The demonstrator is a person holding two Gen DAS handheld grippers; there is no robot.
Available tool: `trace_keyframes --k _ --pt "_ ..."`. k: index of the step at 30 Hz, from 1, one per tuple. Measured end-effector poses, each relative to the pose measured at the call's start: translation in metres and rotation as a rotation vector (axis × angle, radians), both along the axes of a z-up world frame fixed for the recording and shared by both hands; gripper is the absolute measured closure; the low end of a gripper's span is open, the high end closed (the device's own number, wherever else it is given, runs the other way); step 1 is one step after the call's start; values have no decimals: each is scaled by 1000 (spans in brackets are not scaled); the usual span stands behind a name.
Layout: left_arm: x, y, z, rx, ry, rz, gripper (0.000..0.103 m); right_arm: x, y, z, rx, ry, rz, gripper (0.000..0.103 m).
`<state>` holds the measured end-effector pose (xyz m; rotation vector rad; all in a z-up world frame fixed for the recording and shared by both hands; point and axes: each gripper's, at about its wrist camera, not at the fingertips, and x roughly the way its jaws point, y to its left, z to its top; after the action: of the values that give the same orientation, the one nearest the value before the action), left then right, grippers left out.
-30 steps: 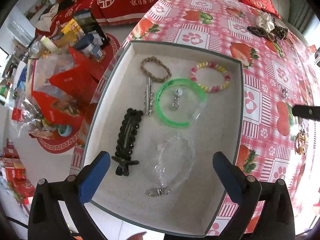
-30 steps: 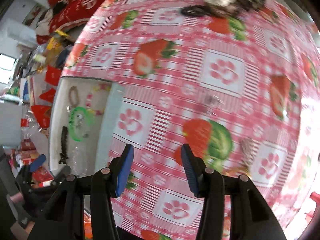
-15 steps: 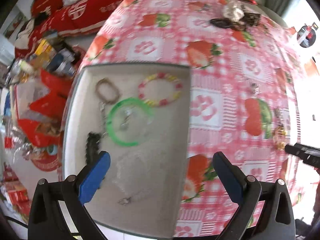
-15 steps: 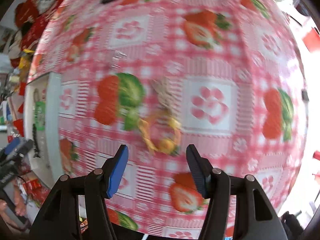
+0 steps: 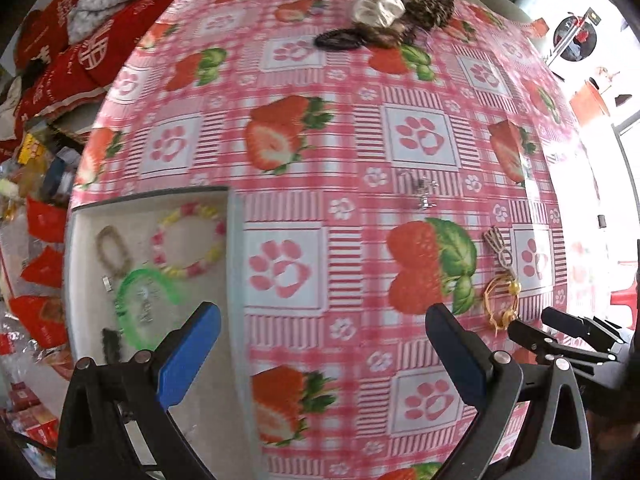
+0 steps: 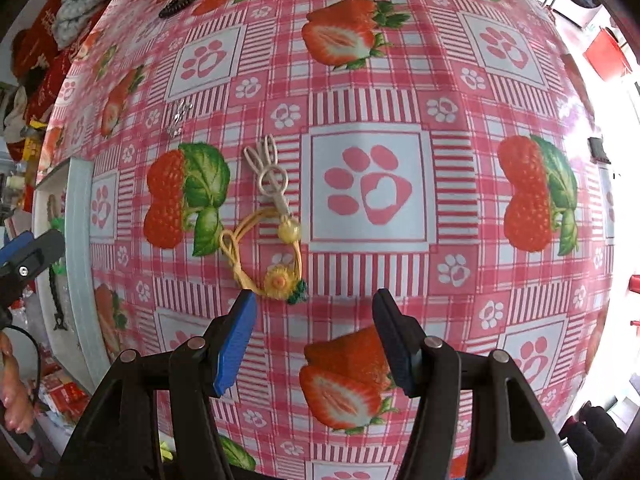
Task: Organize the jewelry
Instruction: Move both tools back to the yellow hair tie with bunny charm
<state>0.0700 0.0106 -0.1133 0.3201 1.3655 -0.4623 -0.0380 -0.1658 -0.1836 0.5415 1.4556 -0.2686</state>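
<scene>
right gripper (image 6: 314,342): swung over and dropped toward the yellow cord bracelet (image 6: 266,254), jaws half open, nothing in them yet, so that's the next pick
left gripper (image 5: 320,356): wide, empty, slid off the tray (image 5: 236,280)
in the way: rabbit charm (image 6: 268,168) touching the cord
farther out: scrunchies (image 5: 380,8), small silver piece (image 5: 420,190)

A pink strawberry-print tablecloth (image 6: 368,92) covered the table. Red cushions (image 5: 80,56) lay at upper left, and bright daylight (image 5: 624,160) flooded the right edge.
</scene>
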Motion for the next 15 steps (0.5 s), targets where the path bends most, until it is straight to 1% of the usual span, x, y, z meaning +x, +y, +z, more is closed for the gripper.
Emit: trace_keyframes --k 3,8,10,11,12,15 --pt "0 -15 -7 2 15 -22 0 8 -1 -3 -21 -4 12 39" --pt "0 -36 -14 -16 38 -48 0 28 17 -4 -118 -17 107 41" --pt "0 -44 -16 -21 49 -56 0 30 31 -4 -196 -6 159 49" --pt "0 -47 -17 -22 53 -61 0 28 36 -4 -219 -12 179 56" --pt "-2 -52 -18 -23 57 -69 0 26 41 -2 -224 -28 193 63" --pt "-7 -64 -21 -26 70 -96 0 16 54 1 -235 -40 235 75"
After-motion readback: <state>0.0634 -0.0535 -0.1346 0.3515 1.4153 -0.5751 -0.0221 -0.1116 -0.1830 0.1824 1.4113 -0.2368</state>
